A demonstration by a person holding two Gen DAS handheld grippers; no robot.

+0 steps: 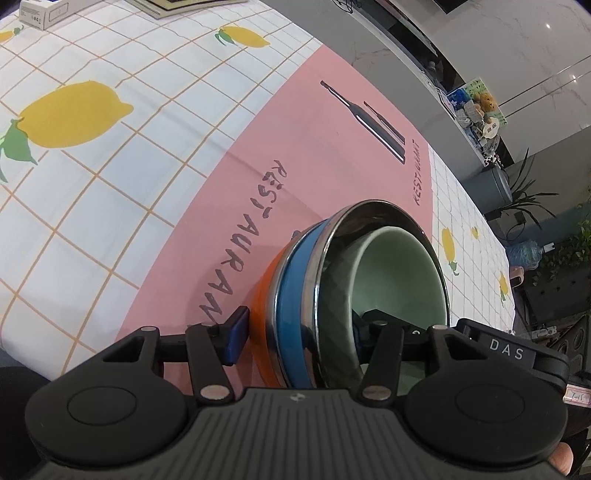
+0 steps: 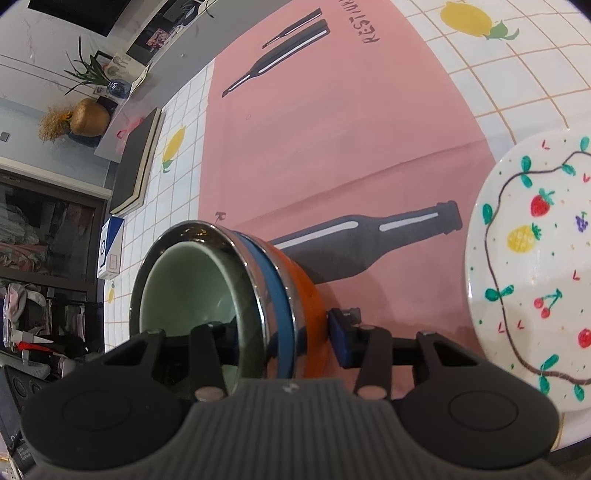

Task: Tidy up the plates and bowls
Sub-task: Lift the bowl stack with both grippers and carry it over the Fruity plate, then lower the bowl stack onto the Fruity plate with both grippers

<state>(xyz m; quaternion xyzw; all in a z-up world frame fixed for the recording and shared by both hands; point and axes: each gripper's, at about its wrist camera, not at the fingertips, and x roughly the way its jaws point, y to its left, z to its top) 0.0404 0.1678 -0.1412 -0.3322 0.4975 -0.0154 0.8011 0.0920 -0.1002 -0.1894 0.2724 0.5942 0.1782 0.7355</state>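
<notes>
A pink placemat (image 1: pixel 332 155) printed with dark bottles and the word RESTAURANT lies on a tablecloth (image 1: pixel 92 184) of pale squares, orange lines and yellow lemons. On the placemat, low in the centre of both views, stands a stack of nested bowls (image 1: pixel 354 291): orange at the bottom, blue above it, a shiny steel bowl, and a pale green bowl innermost.

The left gripper (image 1: pixel 301 332) straddles the stack's wall, one blue-padded finger outside against the orange bowl, the other inside the green bowl; the fingers pinch the stack. The right gripper (image 2: pixel 275 328) grips the same stack from its own side in the same way, one finger inside the green bowl, the other outside by the orange one.

At the right edge of the right wrist view a white plate (image 2: pixel 532 273) painted with fruit and a vine rests partly on the placemat. At that view's left a dark book (image 2: pixel 136 162) and a blue and white box (image 2: pixel 110 247) lie on the cloth. Beyond the table edge are grey marble-look walls, a shelf with a potted plant (image 2: pixel 88 74) and a round brown vase (image 2: pixel 88 118). In the upper left of the left wrist view lies a white box (image 1: pixel 42 13).
</notes>
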